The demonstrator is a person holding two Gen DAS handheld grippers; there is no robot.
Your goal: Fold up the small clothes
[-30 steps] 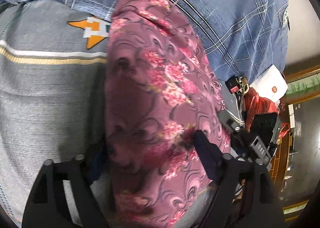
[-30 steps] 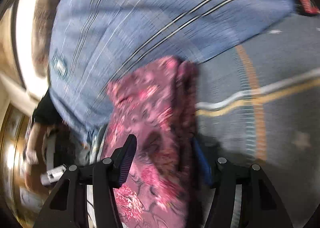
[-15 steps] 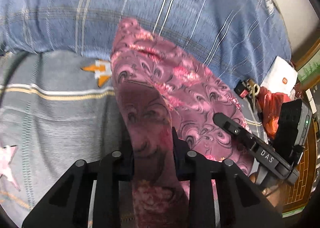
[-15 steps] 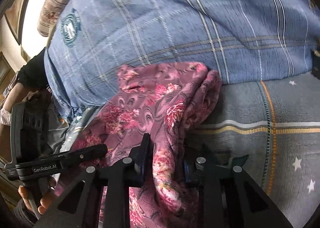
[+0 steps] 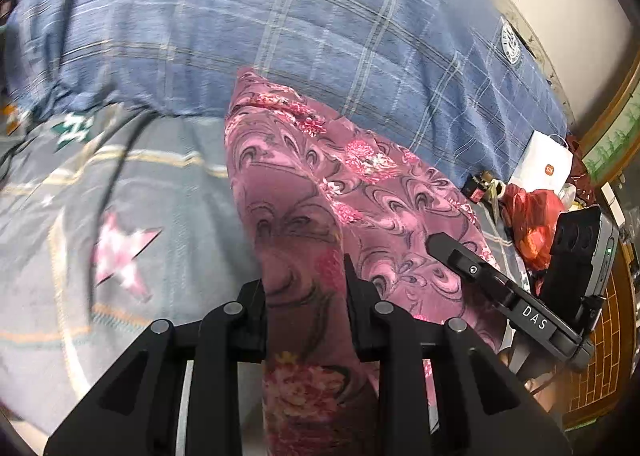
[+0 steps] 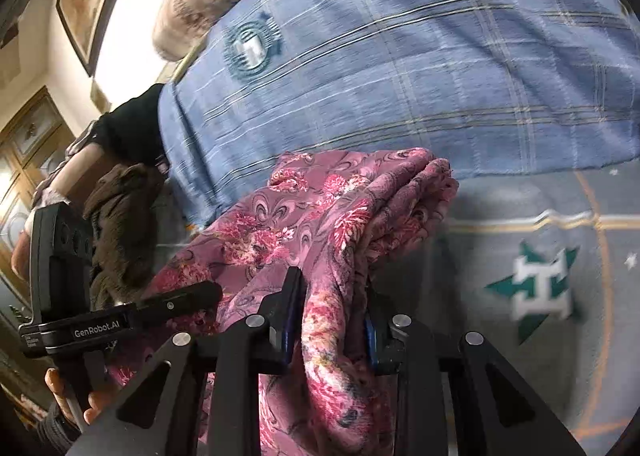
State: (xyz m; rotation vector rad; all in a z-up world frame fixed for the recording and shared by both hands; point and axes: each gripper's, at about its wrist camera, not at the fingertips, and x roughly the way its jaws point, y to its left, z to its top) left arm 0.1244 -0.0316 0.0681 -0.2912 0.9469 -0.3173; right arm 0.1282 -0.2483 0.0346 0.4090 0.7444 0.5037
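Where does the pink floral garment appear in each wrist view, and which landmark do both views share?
Left wrist: pink floral garment runs from centre down between the left gripper.
Right wrist: lower centre, clamped in the right gripper.
Shared landmark: blue plaid quilt behind it.

The left wrist view looks forward and down along the left tongs (image 5: 305, 296), close over the pink floral cloth (image 5: 352, 184) on the bed (image 5: 80, 296), with the right tongs (image 5: 504, 288) at its right edge. The right wrist view sits just as near, behind the right tongs (image 6: 332, 312), angled less steeply — the left tongs (image 6: 120, 316) show at its left. Both share the cloth, the blue plaid quilt (image 6: 400, 56) and, though blurred, seemingly the same grey sheet.
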